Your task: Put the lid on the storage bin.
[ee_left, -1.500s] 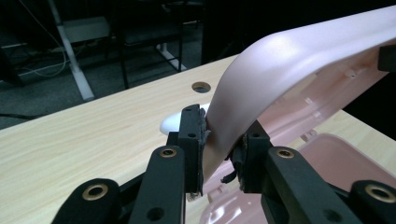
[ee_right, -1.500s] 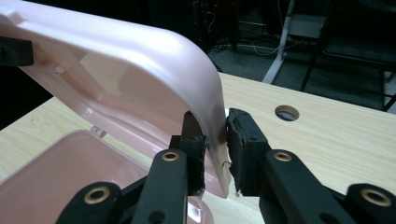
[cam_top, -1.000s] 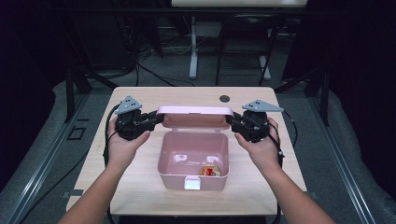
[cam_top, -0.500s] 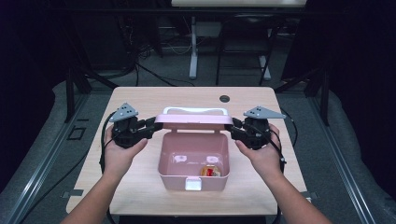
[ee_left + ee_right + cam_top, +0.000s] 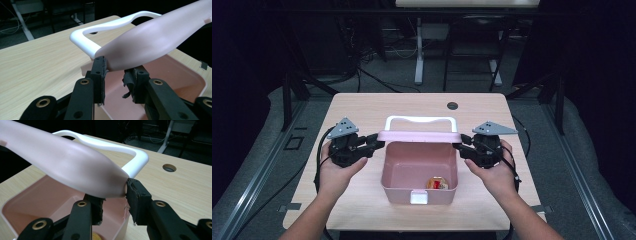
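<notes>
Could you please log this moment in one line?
left gripper: lid end between jaws, just been opening | right gripper: same | lid over pink box far rim | small item inside

Two black grippers, left (image 5: 374, 141) and right (image 5: 459, 148), are seen, each topped by a grey three-cornered plate. Brass-ringed screw holes are set behind the frayed black pads (image 5: 100, 67). Black cables are trailed. Forearms are unsleeved.

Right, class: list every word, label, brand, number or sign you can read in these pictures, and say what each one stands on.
No text can be read anywhere.
Pink box, its pink lid and white handle: plain, unmarked.
Small item inside the box: yellow and red patches, too small and blurred to read.
Table: plain wood grain, no marking.
</notes>
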### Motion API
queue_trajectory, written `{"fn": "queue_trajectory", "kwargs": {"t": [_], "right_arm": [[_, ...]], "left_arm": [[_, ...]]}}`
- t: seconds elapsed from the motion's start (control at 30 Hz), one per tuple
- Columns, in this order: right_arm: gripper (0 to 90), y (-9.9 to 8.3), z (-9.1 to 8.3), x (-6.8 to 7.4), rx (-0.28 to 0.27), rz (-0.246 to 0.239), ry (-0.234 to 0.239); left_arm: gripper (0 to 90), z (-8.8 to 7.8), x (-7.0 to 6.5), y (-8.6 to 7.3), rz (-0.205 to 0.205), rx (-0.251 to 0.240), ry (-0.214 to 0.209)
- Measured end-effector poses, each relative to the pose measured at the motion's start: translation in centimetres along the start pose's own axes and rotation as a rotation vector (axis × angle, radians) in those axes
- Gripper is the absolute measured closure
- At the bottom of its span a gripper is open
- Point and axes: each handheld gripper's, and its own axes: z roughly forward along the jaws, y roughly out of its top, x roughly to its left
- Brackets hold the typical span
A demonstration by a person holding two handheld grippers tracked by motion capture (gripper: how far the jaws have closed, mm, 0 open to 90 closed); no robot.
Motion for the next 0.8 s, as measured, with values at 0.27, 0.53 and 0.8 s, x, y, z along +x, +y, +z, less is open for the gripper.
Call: {"fn": "queue_trajectory", "kwargs": {"t": [0.27,0.53,0.8], "right_arm": [[68.9,-0.6,-0.7,0.1,0.005,0.016,0.022],[69.4,-0.7,-0.9,0.0,0.007,0.026,0.036],[70.6,-1.0,-1.1,0.1,0.01,0.023,0.039]], "left_arm": [[70.5,-0.4,-0.2,-0.3,-0.003,0.005,-0.013],[71.6,-0.8,-0.2,-0.5,-0.003,-0.001,-0.022],[72.0,-1.2,-0.4,-0.8,-0.002,0.0,-0.029]]}}
